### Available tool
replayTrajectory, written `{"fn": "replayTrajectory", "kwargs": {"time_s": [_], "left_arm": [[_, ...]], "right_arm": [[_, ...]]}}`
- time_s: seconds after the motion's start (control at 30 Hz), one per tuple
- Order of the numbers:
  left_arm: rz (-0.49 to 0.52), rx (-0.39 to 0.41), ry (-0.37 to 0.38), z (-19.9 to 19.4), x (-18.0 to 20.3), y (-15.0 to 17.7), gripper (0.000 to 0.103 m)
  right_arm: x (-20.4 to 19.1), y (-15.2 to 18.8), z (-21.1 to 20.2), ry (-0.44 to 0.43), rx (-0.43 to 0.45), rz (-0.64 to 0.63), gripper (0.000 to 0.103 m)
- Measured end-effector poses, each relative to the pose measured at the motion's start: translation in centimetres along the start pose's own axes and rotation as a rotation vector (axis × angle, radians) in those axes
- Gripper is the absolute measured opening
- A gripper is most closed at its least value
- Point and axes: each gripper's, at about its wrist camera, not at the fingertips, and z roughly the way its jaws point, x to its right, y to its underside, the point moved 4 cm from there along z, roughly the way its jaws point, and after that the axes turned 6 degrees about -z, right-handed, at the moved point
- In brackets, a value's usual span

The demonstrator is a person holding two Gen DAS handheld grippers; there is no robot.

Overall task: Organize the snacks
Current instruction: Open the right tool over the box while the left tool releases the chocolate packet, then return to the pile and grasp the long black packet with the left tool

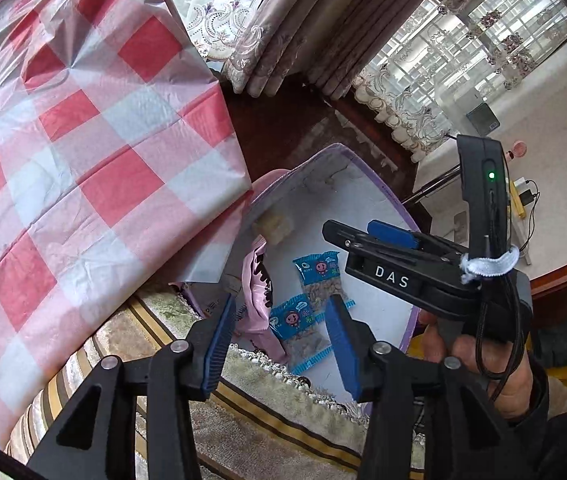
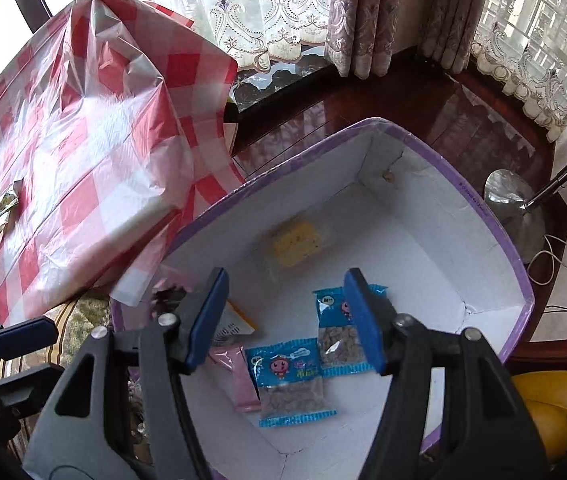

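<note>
A white box with a purple rim [image 2: 495,232] stands open below both grippers. Lying on its floor are two blue nut packets [image 2: 289,380] [image 2: 337,328], a pink packet [image 2: 235,376], a yellow cracker packet [image 2: 295,242] and an orange-and-white packet [image 2: 231,322]. My right gripper [image 2: 285,320] hangs open above the blue packets and holds nothing. My left gripper [image 1: 279,344] is open over the box's near edge, with a blue packet [image 1: 295,324] and the pink packet [image 1: 255,300] lying below it, untouched. The right gripper [image 1: 347,236] also shows in the left wrist view, a hand on its grip.
A table under a red-and-white checked plastic cloth [image 1: 83,140] stands left of the box, with a few snack packets [image 2: 5,204] on it. The box rests on a striped cushion [image 1: 243,400]. Beyond are dark wooden floor, curtains, a lamp base [image 2: 511,200] and a yellow object [image 2: 555,408].
</note>
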Motion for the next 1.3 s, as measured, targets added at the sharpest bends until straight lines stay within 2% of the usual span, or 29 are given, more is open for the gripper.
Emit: {"fn": "replayTrajectory", "kwargs": {"time_s": [0.23, 0.43, 0.63, 0.9, 1.07, 1.17, 1.3], "left_arm": [[-0.063, 0.108, -0.044, -3.6, -2.7, 0.3, 0.051], [-0.161, 0.24, -0.114, -7.9, -6.9, 1.3, 0.051], [-0.301, 0.363, -0.185, -12.2, -12.1, 3.0, 0.051], [-0.509, 0.484, -0.291, -17.6, -19.3, 6.8, 0.051], [-0.639, 0.512, -0.366, -20.3, -24.1, 9.6, 0.051], [-0.703, 0.5, -0.391, -20.9, -26.7, 10.7, 0.052], [-0.719, 0.477, -0.423, -20.8, -28.4, 10.8, 0.061]], "right_arm": [[-2.1, -0.9, -1.8, -0.015, 0.034, -0.035, 0.068], [-5.8, -2.5, -3.7, -0.068, 0.083, -0.09, 0.072], [-11.3, -3.2, -4.7, -0.131, 0.111, -0.157, 0.073], [-19.3, -2.1, -4.3, -0.188, 0.1, -0.297, 0.073], [-23.9, -1.3, -4.6, -0.226, 0.105, -0.397, 0.073], [-26.6, -1.0, -4.8, -0.242, 0.115, -0.439, 0.073], [-29.5, -0.3, -4.6, -0.272, 0.102, -0.472, 0.073]]}}
